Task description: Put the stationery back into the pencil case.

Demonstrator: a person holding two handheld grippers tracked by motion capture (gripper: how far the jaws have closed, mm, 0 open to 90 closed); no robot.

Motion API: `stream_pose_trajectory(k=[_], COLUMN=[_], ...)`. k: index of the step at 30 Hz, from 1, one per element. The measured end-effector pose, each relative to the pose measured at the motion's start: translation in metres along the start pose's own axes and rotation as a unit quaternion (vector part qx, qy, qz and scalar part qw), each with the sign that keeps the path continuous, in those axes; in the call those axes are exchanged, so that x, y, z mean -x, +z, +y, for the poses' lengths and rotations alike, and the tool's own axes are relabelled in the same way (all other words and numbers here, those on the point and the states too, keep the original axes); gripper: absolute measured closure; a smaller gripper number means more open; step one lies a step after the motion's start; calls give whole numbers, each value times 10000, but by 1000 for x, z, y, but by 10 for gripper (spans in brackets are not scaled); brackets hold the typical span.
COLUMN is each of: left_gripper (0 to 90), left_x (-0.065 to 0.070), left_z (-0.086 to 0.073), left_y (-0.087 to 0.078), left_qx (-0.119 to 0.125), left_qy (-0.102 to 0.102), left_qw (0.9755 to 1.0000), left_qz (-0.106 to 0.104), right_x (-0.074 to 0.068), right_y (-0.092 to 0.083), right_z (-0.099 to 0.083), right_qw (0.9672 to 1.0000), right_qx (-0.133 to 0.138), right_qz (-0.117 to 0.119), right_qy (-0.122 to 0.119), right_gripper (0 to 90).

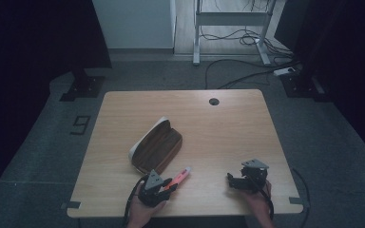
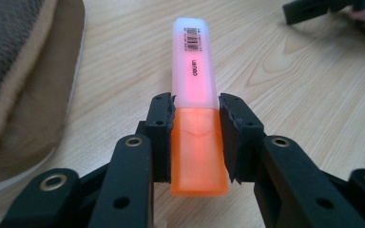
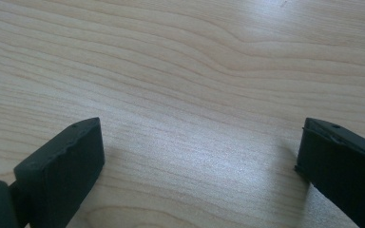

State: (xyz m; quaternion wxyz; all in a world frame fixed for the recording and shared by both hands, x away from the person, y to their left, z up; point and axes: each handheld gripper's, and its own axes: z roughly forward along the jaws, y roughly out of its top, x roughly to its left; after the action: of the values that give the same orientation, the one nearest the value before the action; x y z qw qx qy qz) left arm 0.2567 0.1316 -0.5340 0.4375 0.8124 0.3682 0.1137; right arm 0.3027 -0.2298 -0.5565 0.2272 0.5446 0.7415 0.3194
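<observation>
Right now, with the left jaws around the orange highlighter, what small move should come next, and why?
Probably a short lift straight up. The left gripper has its jaws pressed on both sides of the orange, pale-capped highlighter pen, which looks to lie flat on the light wooden table. The brown fabric pencil case lies close by, and the right gripper rests open, apart.

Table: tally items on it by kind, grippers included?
Highlighter: 1
Pencil case: 1
Grippers: 2, left gripper and right gripper
Total: 4
</observation>
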Motion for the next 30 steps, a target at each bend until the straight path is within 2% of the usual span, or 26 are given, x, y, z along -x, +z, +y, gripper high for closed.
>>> stream_pose_trajectory(k=[9,16,30], left_gripper=[672,673,672], left_x=[-2,-7,-15], left_z=[4,9,15], left_y=[-8,-17,-30], left_qx=[180,376,587], left_qy=[7,-81,-161], left_qw=[9998,9992,9981], left_qz=[-73,-119,-115], right_x=[0,0,0], right_y=[0,0,0], right_z=[0,0,0], right_qw=[10000,10000,10000], right_qx=[0,1,1], right_qz=[0,0,0], right_qy=[-1,-1,1], right_gripper=[15,15,15])
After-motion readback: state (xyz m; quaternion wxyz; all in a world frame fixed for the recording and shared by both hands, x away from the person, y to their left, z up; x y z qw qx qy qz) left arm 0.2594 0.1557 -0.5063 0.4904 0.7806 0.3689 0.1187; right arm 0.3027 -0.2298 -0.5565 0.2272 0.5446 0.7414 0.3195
